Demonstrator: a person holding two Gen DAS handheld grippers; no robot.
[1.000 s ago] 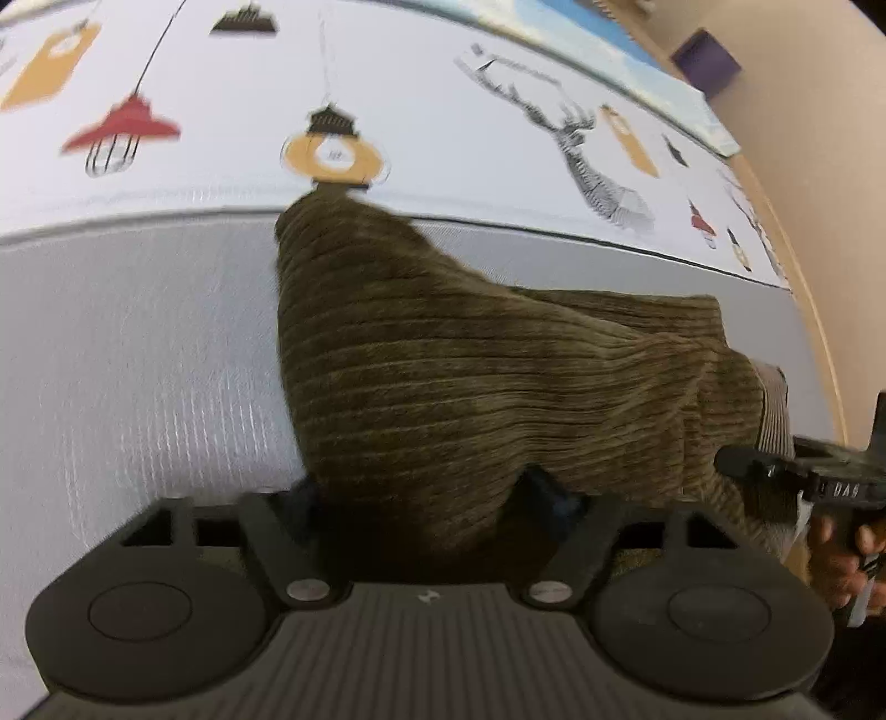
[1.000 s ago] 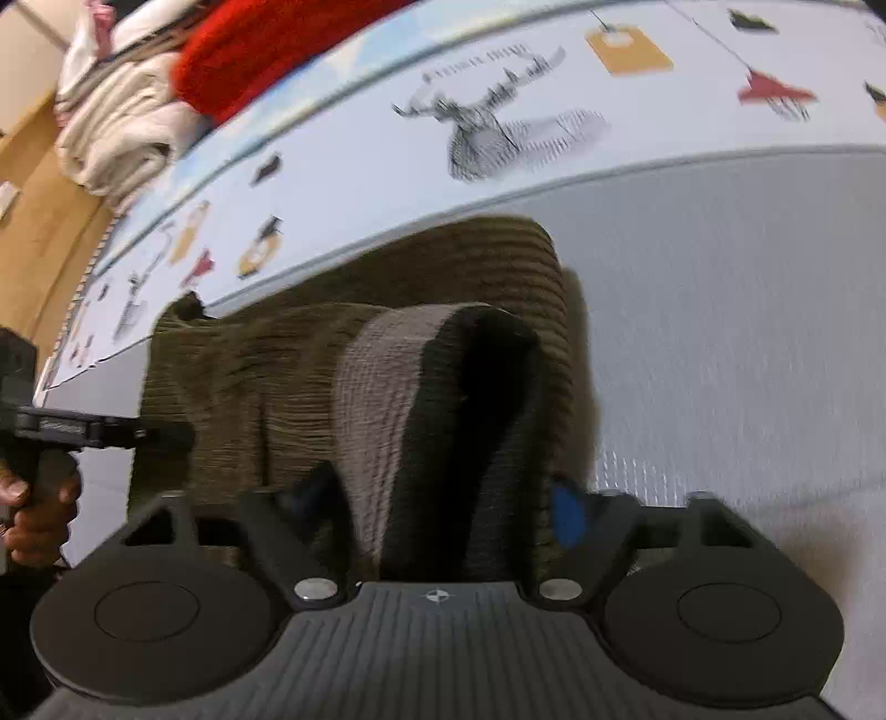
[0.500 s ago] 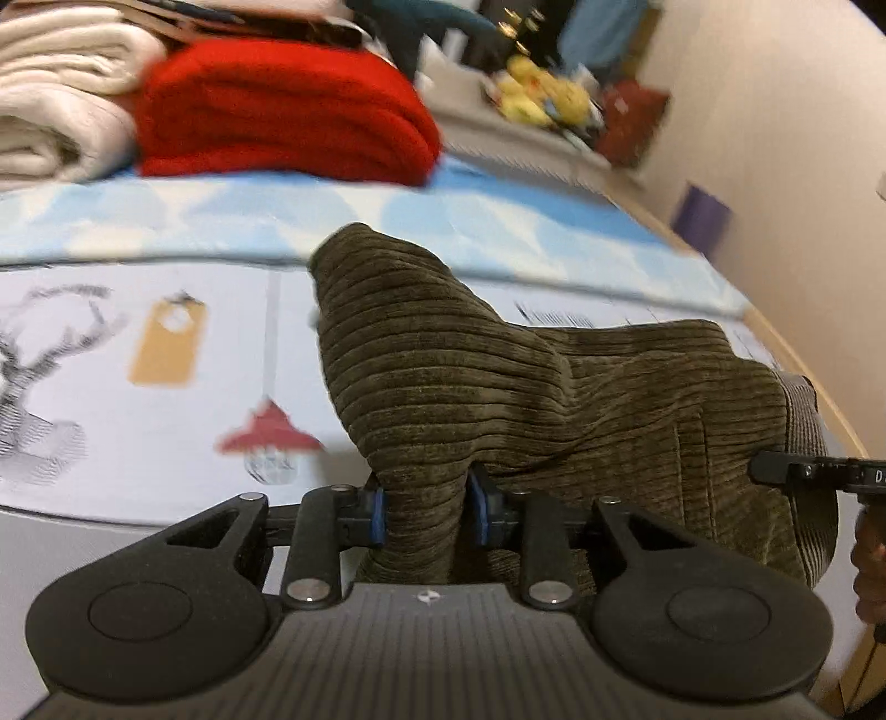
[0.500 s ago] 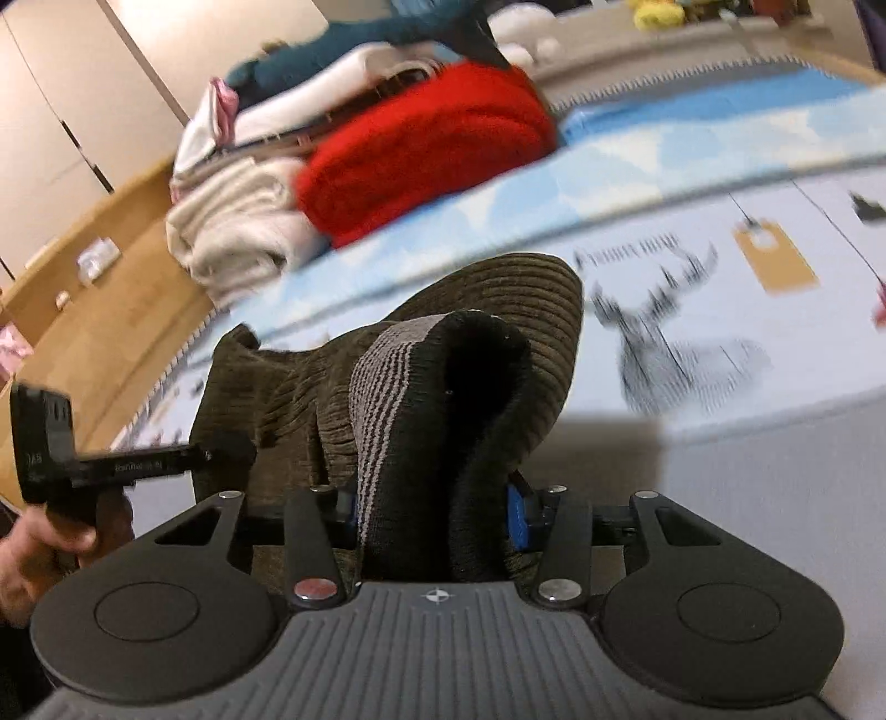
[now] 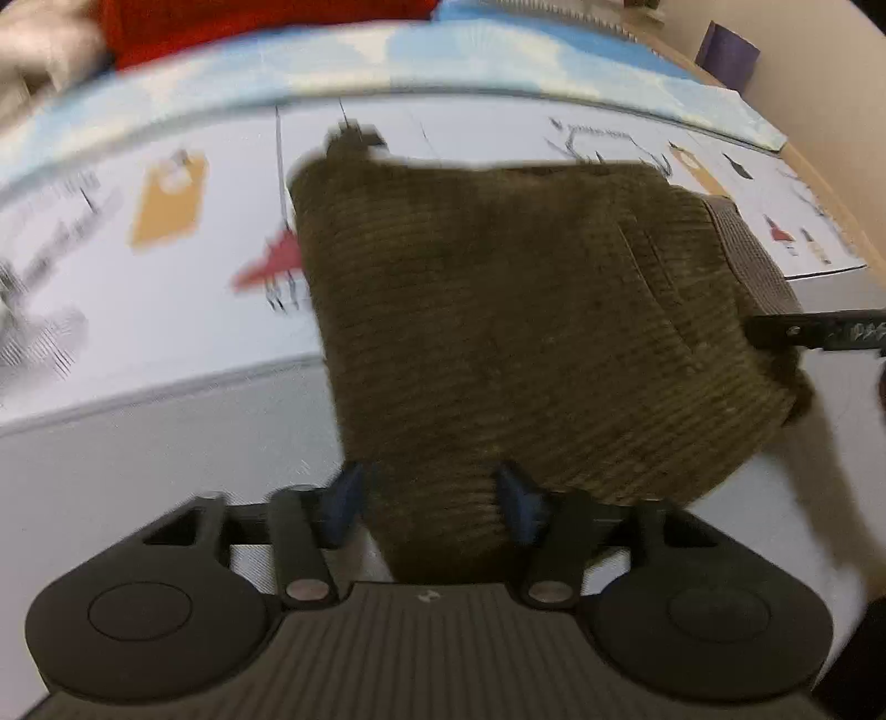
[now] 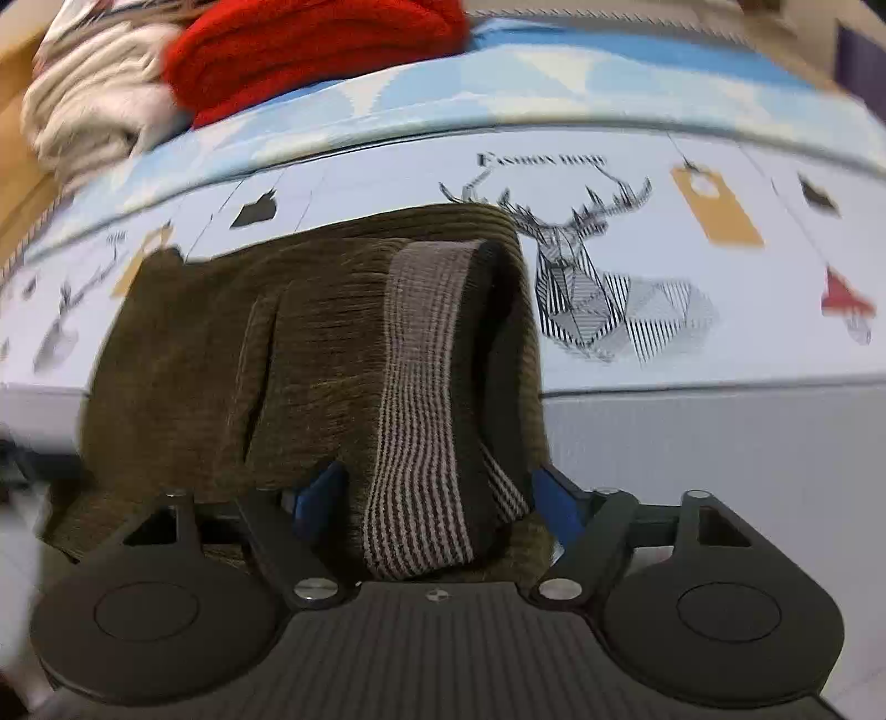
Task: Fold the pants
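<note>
1. Olive corduroy pants [image 5: 515,332], folded, spread over the printed sheet [image 6: 692,343] and grey surface [image 6: 720,443]; striped waistband [image 6: 421,387] at 12 o'clock in the right view.
2. Left gripper [image 5: 432,498]: jaws parted wide, cloth between the blue pads, grip unclear.
3. Right gripper [image 6: 437,498]: jaws parted wide around the waistband, grip unclear.
4. Red blanket [image 6: 310,50] and cream blankets [image 6: 94,94] at 11 o'clock, well apart.

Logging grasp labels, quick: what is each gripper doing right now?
Left gripper: jaws spread, pants between them; grip cannot be told.
Right gripper: jaws spread around the waistband; grip cannot be told.
</note>
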